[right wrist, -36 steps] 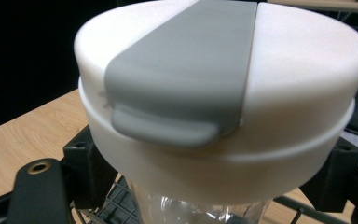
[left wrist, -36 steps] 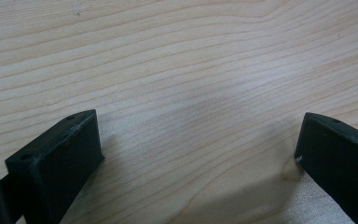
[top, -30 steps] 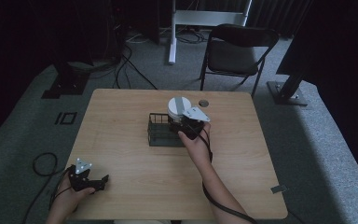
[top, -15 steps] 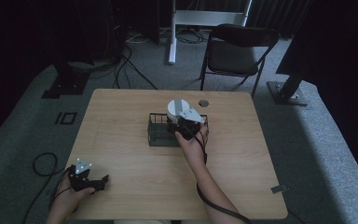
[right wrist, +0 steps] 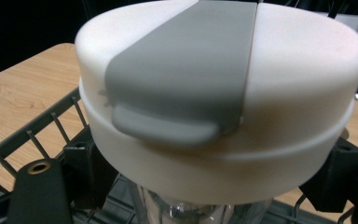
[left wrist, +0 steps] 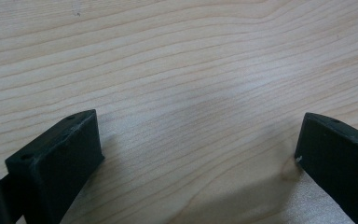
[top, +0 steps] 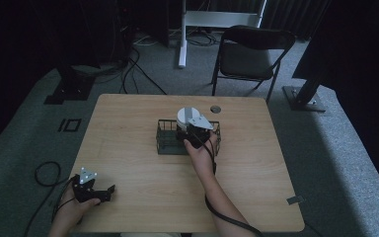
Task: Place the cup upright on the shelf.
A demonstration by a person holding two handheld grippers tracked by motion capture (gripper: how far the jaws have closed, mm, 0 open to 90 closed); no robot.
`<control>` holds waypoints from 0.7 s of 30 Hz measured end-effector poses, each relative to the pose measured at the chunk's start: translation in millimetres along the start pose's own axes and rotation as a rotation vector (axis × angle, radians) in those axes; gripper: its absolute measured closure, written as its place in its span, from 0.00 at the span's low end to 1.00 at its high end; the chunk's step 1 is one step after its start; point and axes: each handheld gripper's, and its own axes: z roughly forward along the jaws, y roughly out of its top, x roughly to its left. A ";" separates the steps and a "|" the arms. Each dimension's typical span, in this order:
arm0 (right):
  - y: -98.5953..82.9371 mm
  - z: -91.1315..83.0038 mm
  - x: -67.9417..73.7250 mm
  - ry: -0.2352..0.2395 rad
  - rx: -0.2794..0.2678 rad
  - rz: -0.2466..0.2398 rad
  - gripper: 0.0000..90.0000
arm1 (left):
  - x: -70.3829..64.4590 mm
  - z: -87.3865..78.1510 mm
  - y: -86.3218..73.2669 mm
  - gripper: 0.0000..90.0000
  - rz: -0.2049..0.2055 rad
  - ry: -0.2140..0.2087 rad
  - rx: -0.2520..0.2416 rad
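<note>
Right tool clamped on jar w/ white lid, grey strap, clear body, in wire basket (mid desk), left tool open, near desk edge.

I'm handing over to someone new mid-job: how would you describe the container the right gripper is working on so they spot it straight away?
Start at the wooden table; near its middle stands a dark wire basket. The container is upright in that basket, between the jaws of the right gripper. It has a clear body under a wide white round lid crossed by a grey strap ending in a tab, the only pale thing there.
</note>
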 end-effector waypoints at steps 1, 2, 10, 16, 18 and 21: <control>-0.3 0.4 -0.3 0.001 0.005 0.007 0.21 | 0.0 0.0 0.0 0.01 0.001 0.000 0.000; -0.5 0.9 -0.4 0.000 0.013 0.007 0.21 | 0.0 0.0 0.0 0.01 0.001 0.000 0.000; -3.0 3.2 1.0 -0.020 0.036 -0.007 0.21 | -0.4 0.1 0.1 0.01 0.001 0.002 0.001; -3.6 5.6 1.1 -0.034 0.054 -0.015 0.21 | -0.6 0.2 0.1 0.01 0.001 0.003 0.001; -2.9 5.9 1.3 -0.033 0.064 -0.014 0.21 | -0.6 0.2 0.1 0.01 0.002 0.004 0.002; -2.5 5.1 1.4 -0.032 0.073 -0.006 0.21 | -0.7 0.2 0.1 0.01 0.003 0.004 0.002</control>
